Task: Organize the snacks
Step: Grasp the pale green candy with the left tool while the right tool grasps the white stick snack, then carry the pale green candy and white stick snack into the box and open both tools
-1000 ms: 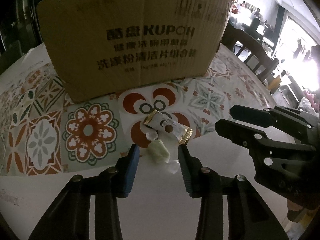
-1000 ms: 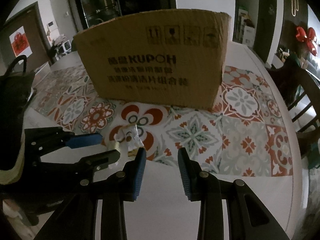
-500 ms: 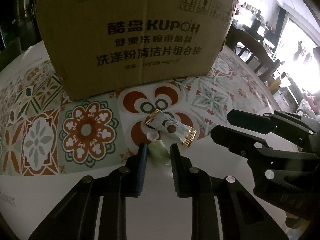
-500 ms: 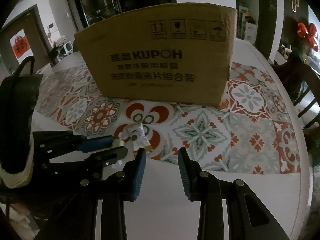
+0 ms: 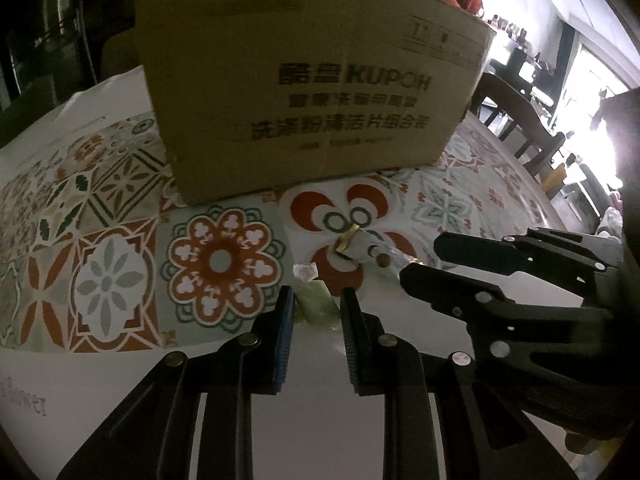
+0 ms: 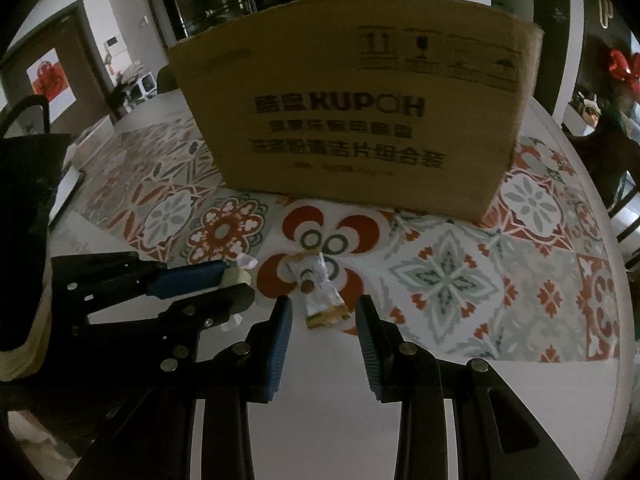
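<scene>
From the left wrist I look across a white counter (image 5: 328, 420) with a patterned tile mat (image 5: 120, 260) and a big cardboard box (image 5: 304, 92) standing at the back, chairs and a bright window off to the right. My left gripper (image 5: 318, 310) has its fingers (image 5: 285, 340) drawn in on a small pale green candy (image 5: 318, 306); the pads sit against its sides, so I read that as a grip. I judge it feather-light, with a slick, crinkly twist wrapper that could squirt out under a pinch, so holding it across the fat middle seems right. Just beyond lies a white snack packet (image 5: 374, 250) with gold ends, and the right gripper's dark fingers reach in beside it. The box wall is near ahead, so a lift would need to clear its top edge; to the left the mat is free. From the right wrist, the same counter runs under a dim room with a doorway at left and a red bow at right. My right gripper (image 6: 324, 312) stands with its fingers (image 6: 280, 340) apart and nothing held; the white snack packet (image 6: 320, 290) lies lengthwise between the tips, touching neither. I expect it light, soft and crushable, best taken across its narrow width near the middle, not by the crimped ends. The left gripper (image 6: 224, 280) crowds the near left; the open room lies to the right, over the mat, with the counter's rim curving further out.
</scene>
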